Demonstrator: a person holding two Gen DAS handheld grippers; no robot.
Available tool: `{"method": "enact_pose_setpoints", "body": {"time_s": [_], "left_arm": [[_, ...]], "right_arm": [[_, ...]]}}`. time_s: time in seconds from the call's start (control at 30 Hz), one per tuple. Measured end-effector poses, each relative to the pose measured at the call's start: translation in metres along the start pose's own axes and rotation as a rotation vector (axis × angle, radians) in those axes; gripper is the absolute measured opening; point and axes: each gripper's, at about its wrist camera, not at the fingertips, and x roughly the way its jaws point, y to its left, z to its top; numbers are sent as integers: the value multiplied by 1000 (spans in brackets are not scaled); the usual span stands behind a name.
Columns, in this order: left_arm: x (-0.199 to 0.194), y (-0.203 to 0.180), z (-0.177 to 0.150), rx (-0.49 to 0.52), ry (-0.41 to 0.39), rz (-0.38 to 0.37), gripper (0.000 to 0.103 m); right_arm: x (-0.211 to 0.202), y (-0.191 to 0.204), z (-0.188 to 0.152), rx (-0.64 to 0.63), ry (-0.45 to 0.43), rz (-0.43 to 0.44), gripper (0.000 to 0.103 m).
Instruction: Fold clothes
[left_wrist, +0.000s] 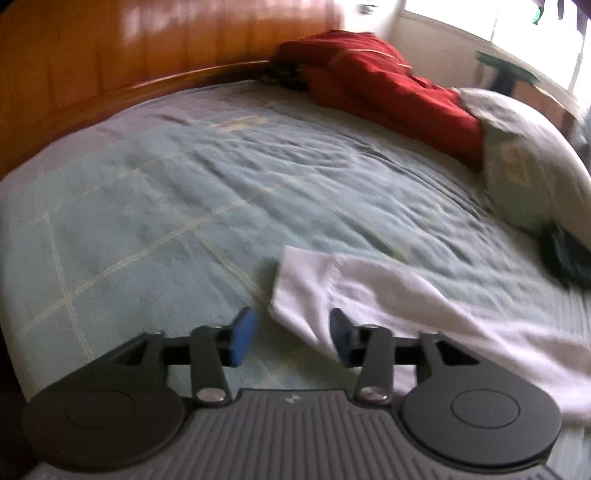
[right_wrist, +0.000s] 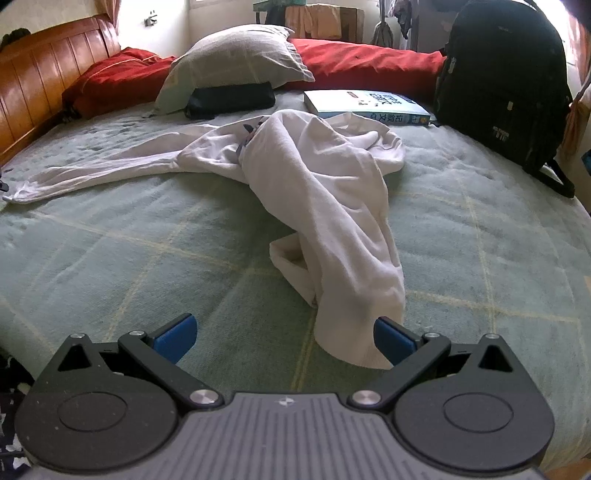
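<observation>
Green bedspread (right_wrist: 147, 258) under both parted grippers, white garment (right_wrist: 325, 192) unheld

Right tongs (right_wrist: 284, 341) gape wide — white garment (right_wrist: 314, 177) crumpled, hem perhaps brushing one blue pad (right_wrist: 391, 341).

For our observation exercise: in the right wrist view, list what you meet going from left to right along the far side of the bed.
Wooden headboard → grey pillow → blue book → black backpack.

The garment (right_wrist: 314, 192) is spread mid-bed (right_wrist: 110, 258). Behind it a pillow (right_wrist: 236, 62) is propped on a pouch (right_wrist: 231, 99); book (right_wrist: 365, 105) and backpack (right_wrist: 502, 85) are placed rightward.
</observation>
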Motion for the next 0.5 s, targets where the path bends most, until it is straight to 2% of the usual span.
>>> {"method": "enact_pose_setpoints", "body": {"time_s": [0.03,0.13,0.23,0.5], "left_arm": [[-5,-8,-6,49,5,-9,58],[-21,-42,-28,208,21,-35,65],[-41,-81,-59,342,49,-121,72],[-102,-177,-142,632,79,-344,75]], "right_arm": [[-1,-1,-1,3,-2,3,103],[-5,-2,-3,10,-8,12,103],[-10,-5,-7,12,-13,10,103],[-29,-36,-22,61,-41,-17,103]]}}
